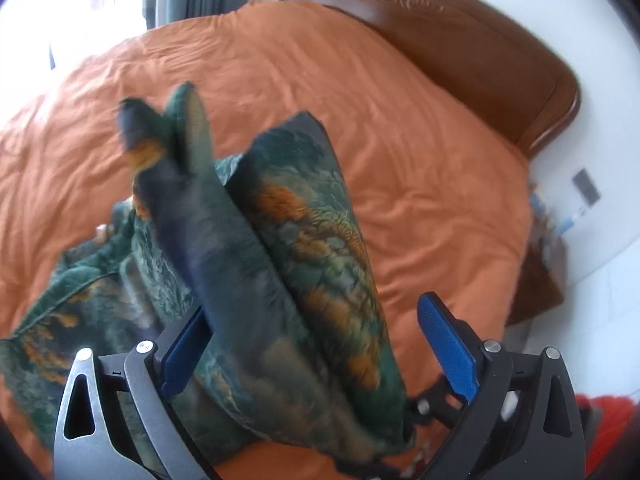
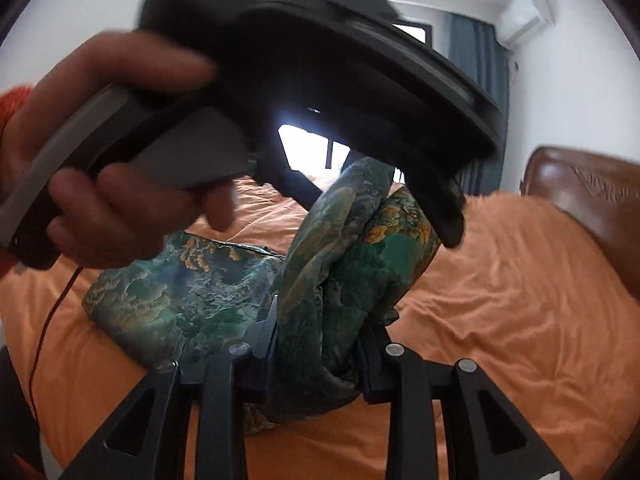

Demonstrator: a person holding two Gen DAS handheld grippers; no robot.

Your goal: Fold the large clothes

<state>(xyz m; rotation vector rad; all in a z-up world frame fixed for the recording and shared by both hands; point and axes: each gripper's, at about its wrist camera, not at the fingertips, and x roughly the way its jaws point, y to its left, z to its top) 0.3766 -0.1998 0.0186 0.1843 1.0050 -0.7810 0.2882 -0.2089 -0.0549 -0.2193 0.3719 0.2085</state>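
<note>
**A:** Starting nearest the lens on the left wrist: seeing the left gripper (image 1: 314, 308) gaping wide, blue pads (image 1: 448, 344) well apart, clamping nothing.

**B:** Touching the garment (image 1: 304, 240) at all?

**A:** Brushing it with the left-hand pad only, seemingly, and leaving the other pad clear. Watching a long fold of green and orange print rising between the jaws and stretching away over the orange bed cover (image 1: 400, 120), toward the brown headboard (image 1: 460, 40). Blurring at the far tip, so not guessing at what is holding it there.

**B:** Moving over to the right wrist, then.

**A:** Finding the right gripper (image 2: 320, 320) pinching tight on a thick bunch of the same cloth, right at the lens. Seeing the rest lying spread flat on the cover to the left. Also seeing one strip climbing up toward the left gripper, carried overhead in a bare hand (image 2: 100, 200).

**B:** Judging the step?

**A:** Probably gathering and lifting, midway through bringing one part over another. Not yet lying as a neat fold, and hardly far along, going by the loose bunching.

**B:** And calling for what next?

**A:** Likely closing the left jaws on a free edge or corner and pulling taut against the right grip. Then laying it down squarely onto the flat part. Risking a crooked fold when grabbing mid-cloth rather than an edge.
</note>
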